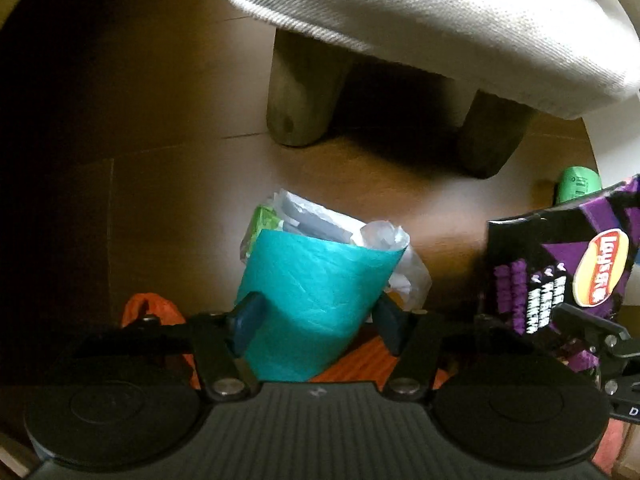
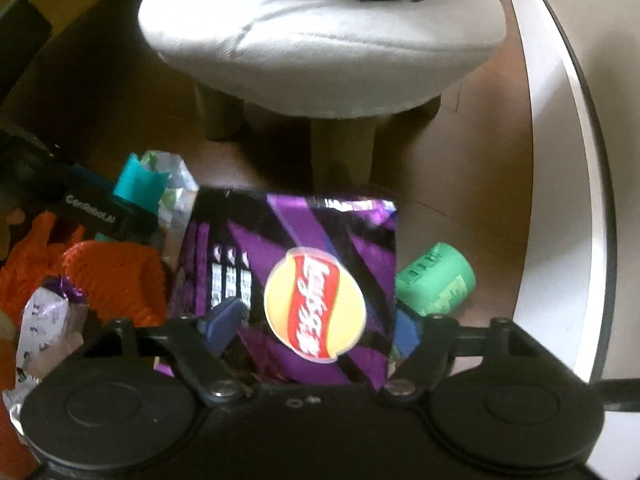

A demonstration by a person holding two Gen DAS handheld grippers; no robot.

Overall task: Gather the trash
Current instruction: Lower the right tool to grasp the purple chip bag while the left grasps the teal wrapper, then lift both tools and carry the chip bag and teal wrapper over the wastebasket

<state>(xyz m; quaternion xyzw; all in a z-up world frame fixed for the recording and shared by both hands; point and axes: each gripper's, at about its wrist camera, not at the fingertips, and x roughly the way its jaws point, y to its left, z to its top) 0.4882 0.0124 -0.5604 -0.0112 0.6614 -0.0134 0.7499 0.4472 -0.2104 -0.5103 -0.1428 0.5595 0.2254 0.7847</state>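
My left gripper [image 1: 318, 320] points down at the floor, its blue pads pressed on both sides of a teal packet [image 1: 312, 280] with white and green wrappers bunched behind it. The right gripper [image 2: 316, 328] is shut on a purple and black Lay's chip bag [image 2: 320, 248], one blue pad on each side of it. That chip bag [image 1: 560, 272] also shows at the right edge of the left wrist view, and the teal packet [image 2: 140, 184] at the left of the right wrist view.
A white cushioned stool [image 2: 320, 40] on thick legs stands just behind the trash on the brown wooden floor. A green cup [image 2: 436, 280] lies right of the chip bag, by a white baseboard [image 2: 560, 200]. Orange mesh [image 2: 116, 276] and a silver wrapper [image 2: 44, 320] lie at the left.
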